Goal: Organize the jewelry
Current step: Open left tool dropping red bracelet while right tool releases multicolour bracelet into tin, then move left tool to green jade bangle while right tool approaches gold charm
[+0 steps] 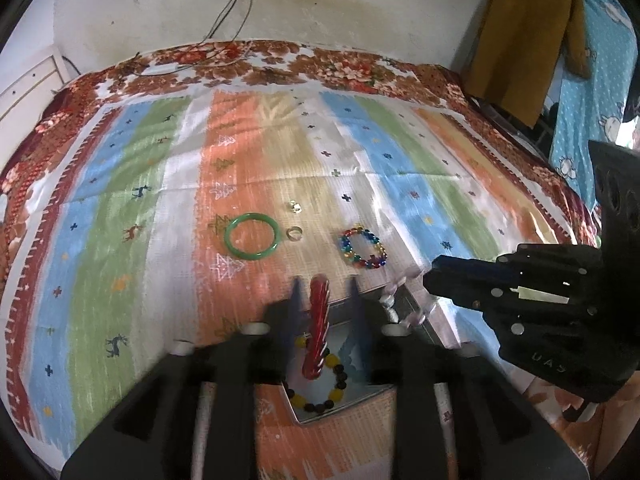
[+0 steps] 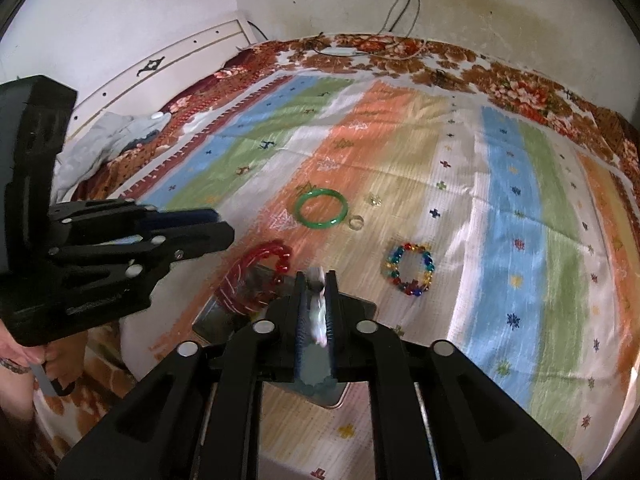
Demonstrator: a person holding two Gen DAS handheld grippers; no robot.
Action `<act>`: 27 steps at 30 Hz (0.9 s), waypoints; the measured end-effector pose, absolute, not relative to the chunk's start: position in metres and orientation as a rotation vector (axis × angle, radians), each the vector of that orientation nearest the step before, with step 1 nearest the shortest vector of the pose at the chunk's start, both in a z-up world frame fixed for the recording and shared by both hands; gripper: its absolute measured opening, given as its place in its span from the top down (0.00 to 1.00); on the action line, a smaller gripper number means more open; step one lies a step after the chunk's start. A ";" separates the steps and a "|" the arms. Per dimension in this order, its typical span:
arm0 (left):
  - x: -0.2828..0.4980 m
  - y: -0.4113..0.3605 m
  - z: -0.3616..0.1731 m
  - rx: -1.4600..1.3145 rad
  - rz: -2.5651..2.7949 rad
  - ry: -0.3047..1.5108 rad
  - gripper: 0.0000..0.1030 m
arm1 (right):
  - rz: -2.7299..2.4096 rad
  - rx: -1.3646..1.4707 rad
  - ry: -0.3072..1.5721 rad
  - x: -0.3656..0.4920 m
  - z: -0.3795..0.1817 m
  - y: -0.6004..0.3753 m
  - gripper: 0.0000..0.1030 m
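1. A striped cloth (image 1: 168, 208) covers the bed, with a floral blanket (image 1: 344, 68) showing past its far and side edges
2. On the cloth lie a green bangle (image 1: 251, 241), a small clear ring (image 1: 293, 233) just beside it, a tiny gold piece (image 1: 295, 207) a little farther back, and a multicoloured bead bracelet (image 1: 363, 249) to the right, all apart from one another
3. A shallow grey tray (image 1: 360, 396) sits at the near edge of the cloth; a yellow-and-dark bead bracelet (image 1: 320, 380) lies in it
4. The left gripper (image 1: 323, 284) hangs over the tray with its jaws apart; a red bracelet (image 1: 319, 328) stands edge-on between the fingers, and the gaps on both sides suggest the pads are not pressing it
5. The right gripper (image 2: 316, 280) has its jaws narrowly apart around a pale, blurred bracelet (image 2: 318, 312); whether the pads press it cannot be told
6. In the left view the right gripper crowds the tray's right side, with pale beads (image 1: 390, 300) at the tray's far rim
7. Cables (image 1: 232, 12) hang down the far wall, a brown garment (image 1: 520, 40) hangs at the right, and the middle and far cloth lie open
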State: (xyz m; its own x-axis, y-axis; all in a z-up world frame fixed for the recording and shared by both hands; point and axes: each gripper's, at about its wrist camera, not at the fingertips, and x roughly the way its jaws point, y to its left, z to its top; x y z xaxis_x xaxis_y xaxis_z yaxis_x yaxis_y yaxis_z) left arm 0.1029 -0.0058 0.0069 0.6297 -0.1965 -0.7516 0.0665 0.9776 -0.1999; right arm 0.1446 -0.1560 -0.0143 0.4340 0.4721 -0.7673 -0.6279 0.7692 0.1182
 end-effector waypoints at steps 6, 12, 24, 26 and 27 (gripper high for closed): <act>0.107 0.010 0.005 -0.199 -0.098 0.876 0.61 | 0.613 -0.158 0.883 0.157 -0.015 -0.169 0.58; 0.117 0.025 -0.001 -0.220 -0.054 0.898 0.56 | 0.559 -0.128 0.911 0.172 -0.022 -0.180 0.55; 0.153 0.040 -0.017 -0.202 0.017 0.963 0.56 | 0.533 -0.115 0.950 0.199 -0.030 -0.177 0.55; 0.160 0.044 -0.020 -0.206 0.023 0.979 0.56 | 0.528 -0.118 0.963 0.205 -0.033 -0.176 0.55; 0.162 0.044 -0.022 -0.207 0.024 0.984 0.56 | 0.523 -0.119 0.970 0.208 -0.035 -0.176 0.55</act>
State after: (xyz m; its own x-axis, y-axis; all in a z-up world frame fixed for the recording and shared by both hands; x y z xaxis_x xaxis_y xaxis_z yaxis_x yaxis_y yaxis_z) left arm 0.1617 0.0445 -0.0218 0.5553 -0.0734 -0.8284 -0.1136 0.9801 -0.1629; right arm 0.2082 -0.1759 -0.0350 0.4525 0.3706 -0.8111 -0.4744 0.8702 0.1329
